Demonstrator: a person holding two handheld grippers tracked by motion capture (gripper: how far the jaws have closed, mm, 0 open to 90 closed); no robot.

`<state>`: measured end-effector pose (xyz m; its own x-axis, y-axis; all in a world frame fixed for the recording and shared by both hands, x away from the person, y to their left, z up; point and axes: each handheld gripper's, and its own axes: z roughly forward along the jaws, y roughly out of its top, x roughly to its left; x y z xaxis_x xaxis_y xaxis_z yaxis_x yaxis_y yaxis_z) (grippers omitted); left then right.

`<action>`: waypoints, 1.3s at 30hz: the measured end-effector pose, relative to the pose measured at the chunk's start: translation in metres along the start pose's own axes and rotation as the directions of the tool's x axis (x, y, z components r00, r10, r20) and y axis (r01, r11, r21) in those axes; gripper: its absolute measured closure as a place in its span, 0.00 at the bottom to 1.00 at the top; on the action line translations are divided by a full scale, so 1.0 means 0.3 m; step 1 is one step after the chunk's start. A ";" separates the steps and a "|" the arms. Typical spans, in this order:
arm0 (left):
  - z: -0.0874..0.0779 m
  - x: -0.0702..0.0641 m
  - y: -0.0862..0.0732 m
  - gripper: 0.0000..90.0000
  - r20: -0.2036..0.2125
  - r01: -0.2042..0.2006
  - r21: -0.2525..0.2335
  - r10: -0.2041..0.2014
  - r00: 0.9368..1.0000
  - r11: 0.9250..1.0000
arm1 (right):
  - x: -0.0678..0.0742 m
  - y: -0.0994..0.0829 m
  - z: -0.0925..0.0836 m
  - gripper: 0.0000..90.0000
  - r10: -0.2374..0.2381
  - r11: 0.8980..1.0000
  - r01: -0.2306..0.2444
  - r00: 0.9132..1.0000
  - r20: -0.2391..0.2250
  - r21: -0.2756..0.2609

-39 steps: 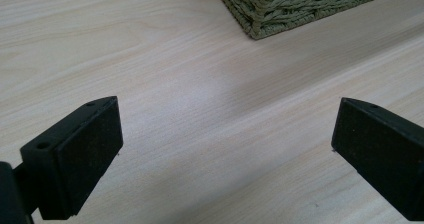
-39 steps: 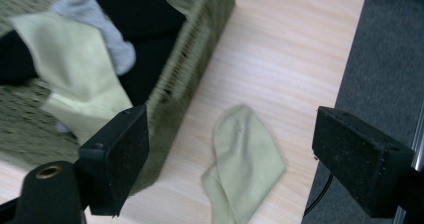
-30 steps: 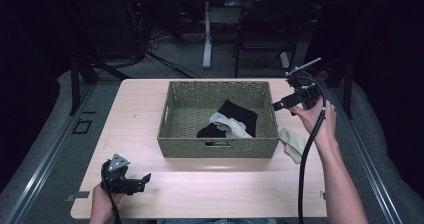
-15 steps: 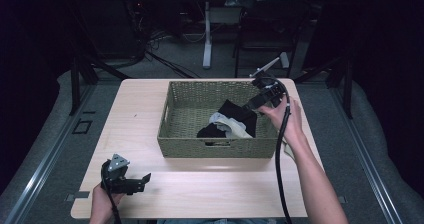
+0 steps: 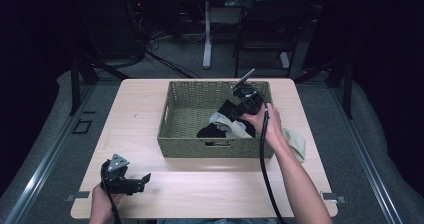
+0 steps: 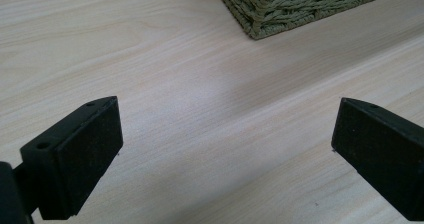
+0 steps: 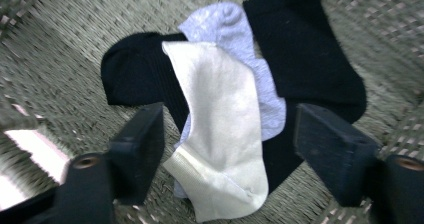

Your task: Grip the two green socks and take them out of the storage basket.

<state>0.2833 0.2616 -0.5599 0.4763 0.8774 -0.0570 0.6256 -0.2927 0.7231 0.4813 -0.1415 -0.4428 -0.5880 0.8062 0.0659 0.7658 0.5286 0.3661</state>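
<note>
A woven olive basket (image 5: 215, 149) stands mid-table with several socks in its right half. My right gripper (image 5: 226, 109) reaches down into it from the right rim. In the right gripper view its jaws (image 7: 227, 149) stand apart over a cream sock (image 7: 220, 134), which lies across a pale grey sock (image 7: 225, 24) and two black socks (image 7: 305, 59). The jaws have just been closing; the cream sock lies between them, and the pads do not press on it. My left gripper (image 5: 142, 178) rests open at the table's front left, with bare wood between its jaws (image 6: 225, 149).
A pale green sock (image 5: 295, 141) lies on the table just right of the basket, beside the right forearm. The basket's near corner (image 6: 290, 4) shows ahead of the left gripper. A chair and desk legs stand on the dark floor behind the table.
The right gripper moved left and down from above the basket's right rim into the basket, over the socks, and its jaws narrowed. The left gripper stayed put.
</note>
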 end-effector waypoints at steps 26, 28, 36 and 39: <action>-0.001 0.001 0.000 0.00 0.001 -0.001 0.004 0.001 1.000 1.000 | 0.002 0.011 0.052 0.99 -0.018 0.996 0.017 1.000 0.001 0.085; -0.001 0.000 0.000 0.00 0.001 0.000 0.003 0.000 1.000 1.000 | -0.009 0.006 0.013 0.99 -0.004 0.998 0.004 1.000 0.009 0.056; 0.000 0.001 0.000 0.00 0.001 -0.001 0.001 0.001 1.000 1.000 | -0.051 -0.010 -0.124 0.99 0.012 1.000 -0.012 0.999 0.042 -0.008; 0.001 0.000 0.001 0.00 0.002 -0.002 0.002 0.002 1.000 1.000 | -0.063 -0.013 -0.161 0.99 0.020 0.999 -0.019 0.999 0.042 -0.027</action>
<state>0.2836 0.2616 -0.5599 0.4784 0.8763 -0.0567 0.6258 -0.2949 0.7221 0.4769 -0.1714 -0.4006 -0.5609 0.8272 0.0345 0.7696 0.5056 0.3899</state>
